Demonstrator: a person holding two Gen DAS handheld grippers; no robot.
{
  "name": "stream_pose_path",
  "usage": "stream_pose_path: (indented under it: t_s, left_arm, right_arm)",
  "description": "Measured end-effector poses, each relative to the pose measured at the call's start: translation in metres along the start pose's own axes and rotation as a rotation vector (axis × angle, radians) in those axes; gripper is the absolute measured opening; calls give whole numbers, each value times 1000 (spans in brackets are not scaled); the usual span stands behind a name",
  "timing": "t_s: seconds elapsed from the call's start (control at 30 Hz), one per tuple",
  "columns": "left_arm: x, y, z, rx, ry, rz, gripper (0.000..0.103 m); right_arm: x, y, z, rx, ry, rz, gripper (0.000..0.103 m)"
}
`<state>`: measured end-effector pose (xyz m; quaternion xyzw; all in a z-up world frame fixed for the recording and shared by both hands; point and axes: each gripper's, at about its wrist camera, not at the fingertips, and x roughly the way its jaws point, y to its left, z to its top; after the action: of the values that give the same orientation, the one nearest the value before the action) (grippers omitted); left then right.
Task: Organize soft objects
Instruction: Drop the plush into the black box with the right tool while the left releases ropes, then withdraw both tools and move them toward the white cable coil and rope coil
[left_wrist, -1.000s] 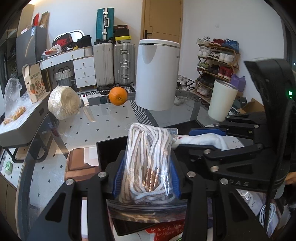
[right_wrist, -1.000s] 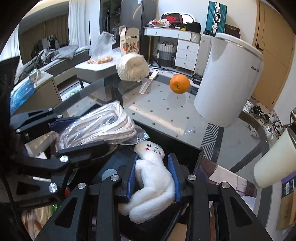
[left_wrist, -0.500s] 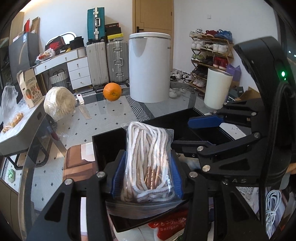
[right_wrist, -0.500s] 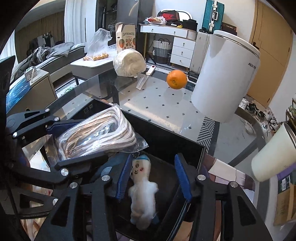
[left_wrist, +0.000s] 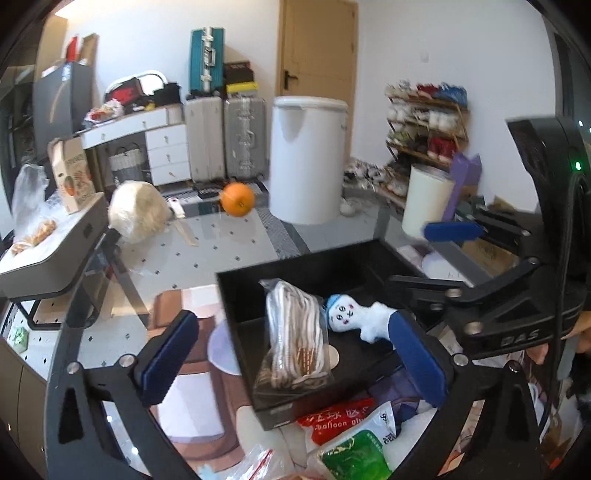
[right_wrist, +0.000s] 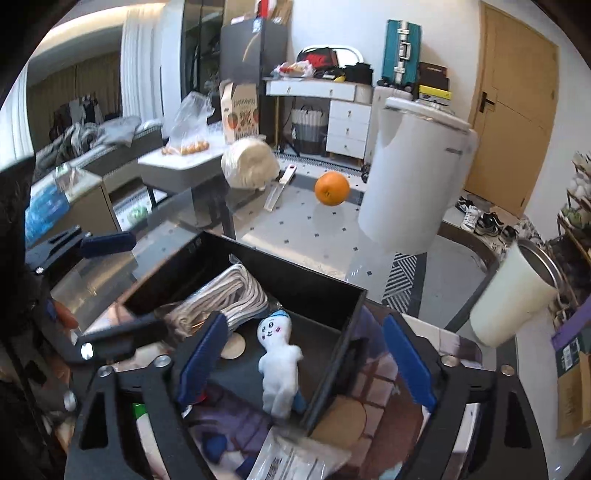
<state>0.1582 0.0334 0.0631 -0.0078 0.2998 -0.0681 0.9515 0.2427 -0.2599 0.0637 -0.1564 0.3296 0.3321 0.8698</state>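
Note:
A black open box (left_wrist: 240, 295) (right_wrist: 354, 306) sits on the glass table. Inside it a clear bag of white cord (left_wrist: 295, 332) (right_wrist: 229, 295) leans at the left. A small white plush doll (left_wrist: 354, 314) (right_wrist: 279, 358) with a blue cap lies beside it. My left gripper (left_wrist: 291, 354) hangs above the box, jaws opening wide, blue pads well clear of the bag. My right gripper (right_wrist: 303, 358) also hovers over the box, jaws opening, the doll lying free between and below its pads.
An orange (left_wrist: 237, 199) (right_wrist: 331, 188), a cream roll (left_wrist: 137, 211) and a tall white bin (left_wrist: 306, 158) lie beyond the box. A white cup (right_wrist: 511, 295) is at the right. Packets (left_wrist: 343, 424) and bags lie in front of the box.
Both grippers went from shut to wide open. The bag of cord and the plush doll dropped out of the jaws into the black box, and both grippers drew back and up.

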Motion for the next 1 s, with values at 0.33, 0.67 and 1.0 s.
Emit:
stream_pose_path:
  t_s: [0.33, 0.67, 1.0]
  left_arm:
    - [-52, 10, -22, -72, -70, 34, 103]
    - [-84, 6, -60, -95, -84, 66, 103]
    - [-89, -3, -88, -92, -66, 88, 103]
  right_arm:
    - [-68, -2, -34, 98, -83, 6, 102]
    - [-104, -10, -92, 132, -61, -8, 102]
    - [-120, -16, -144, 115, -10, -54, 102]
